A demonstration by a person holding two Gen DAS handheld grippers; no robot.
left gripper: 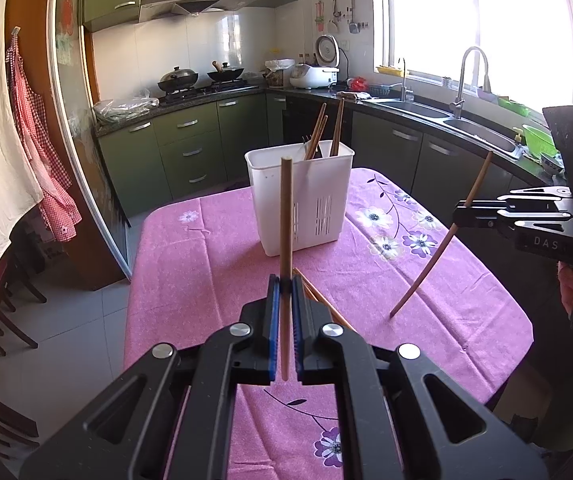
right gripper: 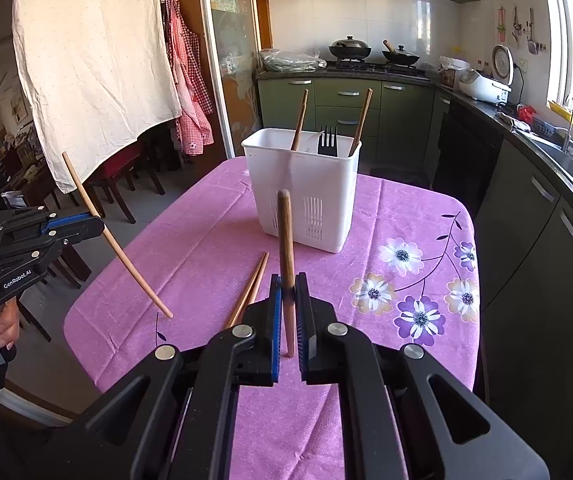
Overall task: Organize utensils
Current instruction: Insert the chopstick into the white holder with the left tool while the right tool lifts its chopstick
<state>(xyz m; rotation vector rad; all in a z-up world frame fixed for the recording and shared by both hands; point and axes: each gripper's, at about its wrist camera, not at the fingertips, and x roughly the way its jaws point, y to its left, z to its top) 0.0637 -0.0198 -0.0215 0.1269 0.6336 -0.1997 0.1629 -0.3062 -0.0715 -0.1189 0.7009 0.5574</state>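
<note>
Left wrist view puts your left claw clamped on a pale chopstick standing nearly upright, with the white utensil holder dead ahead at 12 o'clock on the pink floral surface. At 3 o'clock your right claw is closed on a darker chopstick that slants down toward the cloth, its tip apparently just above it. The holder already carries several chopsticks and a black fork.

Carry each stick over the holder's rim, tip it vertical, and lower the thin end into an open compartment before releasing; bring them in one at a time so the claws do not collide.

Two loose chopsticks lie on the cloth at 6 o'clock, partly hidden behind your claws. The holder's inner dividers are hard to make out.
</note>
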